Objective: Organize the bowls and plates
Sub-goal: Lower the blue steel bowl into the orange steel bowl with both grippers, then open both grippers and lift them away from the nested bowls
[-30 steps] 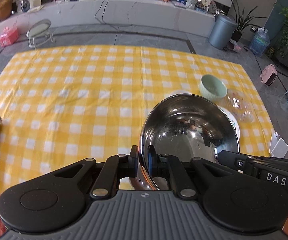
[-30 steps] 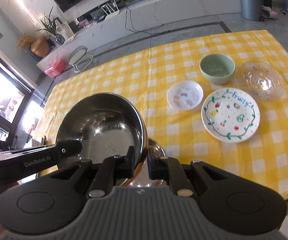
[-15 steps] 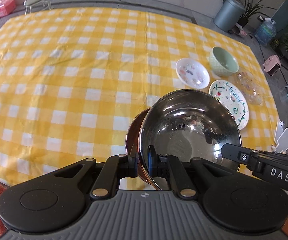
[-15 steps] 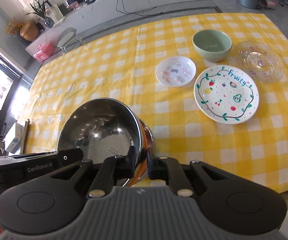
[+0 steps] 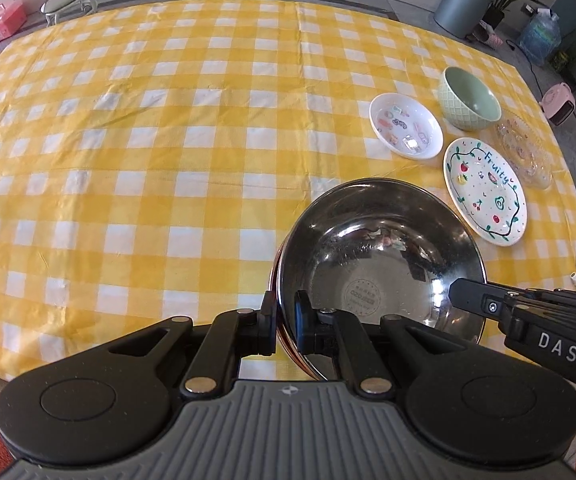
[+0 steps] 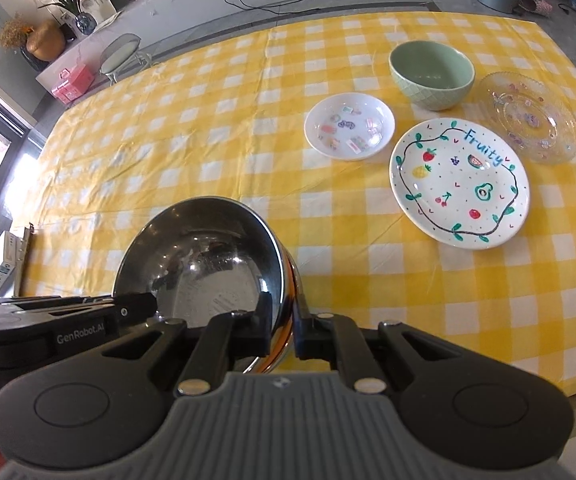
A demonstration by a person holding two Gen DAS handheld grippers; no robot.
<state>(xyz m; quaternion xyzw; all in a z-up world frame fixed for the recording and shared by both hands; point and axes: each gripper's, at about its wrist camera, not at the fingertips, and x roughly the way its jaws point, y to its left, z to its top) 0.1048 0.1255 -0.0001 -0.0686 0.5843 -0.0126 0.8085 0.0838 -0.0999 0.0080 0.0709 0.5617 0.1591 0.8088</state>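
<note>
Between claws — round, mirror-shiny steel bowl (image 5: 380, 264)

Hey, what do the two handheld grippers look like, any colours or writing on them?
Both are matte black with a ribbed grey body, round black side discs and silver rivets. The left gripper reads "GenRobot.AI" on its side; the right gripper shows "DAS".
</note>
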